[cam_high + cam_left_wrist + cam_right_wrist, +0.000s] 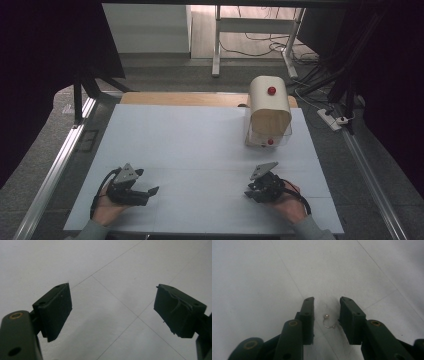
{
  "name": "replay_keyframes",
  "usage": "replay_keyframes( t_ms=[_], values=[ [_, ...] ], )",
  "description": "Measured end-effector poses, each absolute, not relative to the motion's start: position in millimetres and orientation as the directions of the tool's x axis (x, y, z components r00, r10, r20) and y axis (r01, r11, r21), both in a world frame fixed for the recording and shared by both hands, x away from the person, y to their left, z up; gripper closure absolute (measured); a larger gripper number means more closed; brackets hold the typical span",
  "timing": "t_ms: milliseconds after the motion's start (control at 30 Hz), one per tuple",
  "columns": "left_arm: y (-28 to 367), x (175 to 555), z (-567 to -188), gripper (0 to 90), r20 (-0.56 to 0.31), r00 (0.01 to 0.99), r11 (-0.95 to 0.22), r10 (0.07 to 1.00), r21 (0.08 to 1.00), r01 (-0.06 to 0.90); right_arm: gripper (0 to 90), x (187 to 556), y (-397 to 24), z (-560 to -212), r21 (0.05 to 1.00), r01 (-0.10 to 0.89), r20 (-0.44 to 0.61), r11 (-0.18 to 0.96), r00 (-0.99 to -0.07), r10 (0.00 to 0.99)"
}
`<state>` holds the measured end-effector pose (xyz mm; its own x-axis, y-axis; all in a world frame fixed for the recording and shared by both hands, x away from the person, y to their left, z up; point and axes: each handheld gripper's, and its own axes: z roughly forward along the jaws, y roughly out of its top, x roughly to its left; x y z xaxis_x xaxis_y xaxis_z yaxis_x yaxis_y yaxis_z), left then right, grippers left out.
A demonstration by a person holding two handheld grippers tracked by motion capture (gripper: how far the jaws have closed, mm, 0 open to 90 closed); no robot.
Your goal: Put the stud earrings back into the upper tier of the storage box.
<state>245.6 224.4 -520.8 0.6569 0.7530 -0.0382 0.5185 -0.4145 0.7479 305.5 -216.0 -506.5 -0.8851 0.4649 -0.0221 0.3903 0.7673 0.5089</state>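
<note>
Tabletop (200, 145): pale grey-white surface, thin seam lines crossing it.

Left gripper (147, 190): held in the person's left hand (107, 207) near the front-left corner of the tabletop, low over the surface. In the left gripper view its jaws stand wide apart; nothing between them but bare surface and a crossing of seams. Holds nothing.

Right gripper (326, 315): held in the right hand (290, 205) toward the front-right of the tabletop, jaws angled down at the surface. In the right gripper view the jaws are part-open, a narrow gap between them. A small curved metal ring with a pale bead at one end and a smaller ball at the other (327, 321) lies on the tabletop in that gap, closer to the right-hand jaw; cannot tell whether it touches it. Not gripped.

Back-right of the tabletop: a cream, round-topped box with a red knob (270, 107), sitting on a clear base with a second red knob low at the front. Well apart from both grippers.
</note>
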Motion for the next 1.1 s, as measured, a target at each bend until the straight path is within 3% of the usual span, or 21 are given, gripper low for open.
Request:
replay_keyframes(
  t_ms=[267,600,1100],
  values=[
    [224,245,-520,14.7,-0.036,0.658,-0.416,0.752,0.749,0.516,85.6,303,-210,-505,0.489,0.390,-0.021,0.780,-0.889,0.458],
    [224,245,-521,14.7,-0.036,0.660,-0.418,0.751,0.748,0.516,85.9,305,-214,-503,0.510,0.403,-0.012,0.760,-0.880,0.475],
    [225,245,-521,14.8,-0.037,0.657,-0.417,0.753,0.746,0.519,85.9,305,-230,-481,0.645,0.406,0.009,0.648,-0.851,0.525]
  ],
)
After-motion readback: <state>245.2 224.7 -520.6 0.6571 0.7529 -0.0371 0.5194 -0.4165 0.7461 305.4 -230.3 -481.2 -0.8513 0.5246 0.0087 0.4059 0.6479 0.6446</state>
